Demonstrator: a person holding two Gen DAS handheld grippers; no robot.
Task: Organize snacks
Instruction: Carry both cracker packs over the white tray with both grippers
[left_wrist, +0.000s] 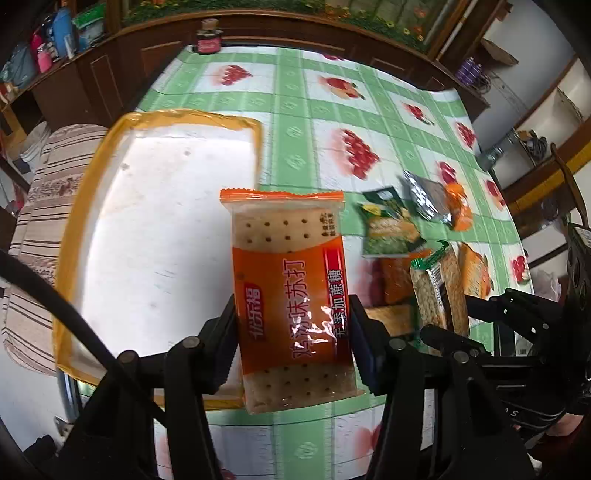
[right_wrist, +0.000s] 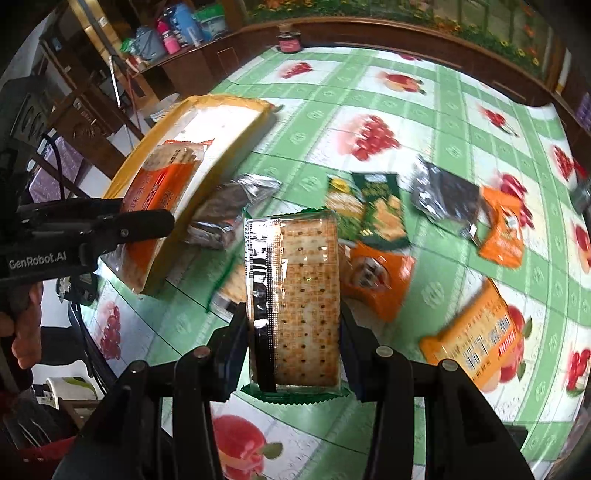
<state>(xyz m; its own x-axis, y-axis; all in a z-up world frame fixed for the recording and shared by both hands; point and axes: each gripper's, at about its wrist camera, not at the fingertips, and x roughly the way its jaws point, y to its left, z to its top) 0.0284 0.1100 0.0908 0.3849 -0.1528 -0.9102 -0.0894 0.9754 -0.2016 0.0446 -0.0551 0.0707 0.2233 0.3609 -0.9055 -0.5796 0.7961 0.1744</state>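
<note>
Crackers in both grippers, tray waiting

Tablecloth of green checks fills both views, and we carry over it toward the white tray, left of centre, likely the sorting spot. Loose snack packets lie scattered at right, unsorted. Our left gripper clamps the orange cracker pack by its long edges; our right gripper likewise pinches the green-trimmed cracker pack, centre frame.
</note>
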